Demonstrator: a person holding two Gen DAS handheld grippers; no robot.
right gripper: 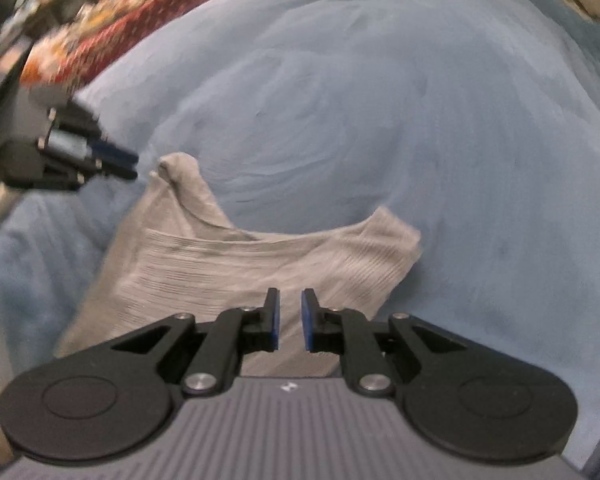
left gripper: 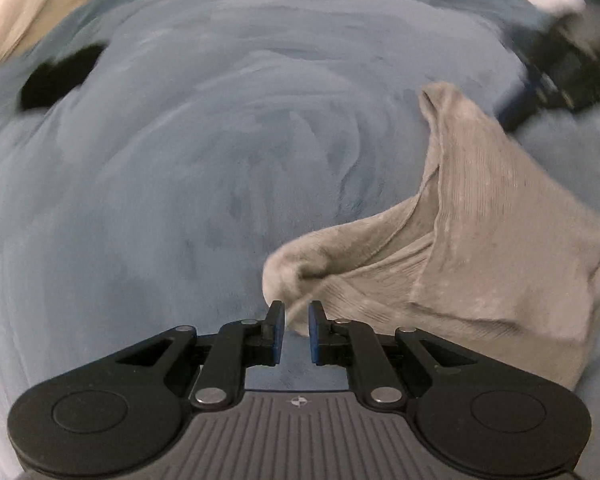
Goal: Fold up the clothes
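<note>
The left gripper (left gripper: 296,330), at the bottom centre of its own view, has its black jaws slightly apart with nothing pinched, a corner of the ribbed grey knit garment (left gripper: 480,240) lying just beyond the tips. The garment spreads toward the right over the soft blue blanket (left gripper: 180,180). The right gripper (right gripper: 290,320) hangs over the garment, jaws narrowly parted and empty.

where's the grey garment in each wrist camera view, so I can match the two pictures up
Left wrist view: grey garment lies right of centre, one corner reaching the left gripper.
Right wrist view: grey garment lies at lower centre, behind the right gripper.
Shared landmark: the blue blanket under it.
</note>
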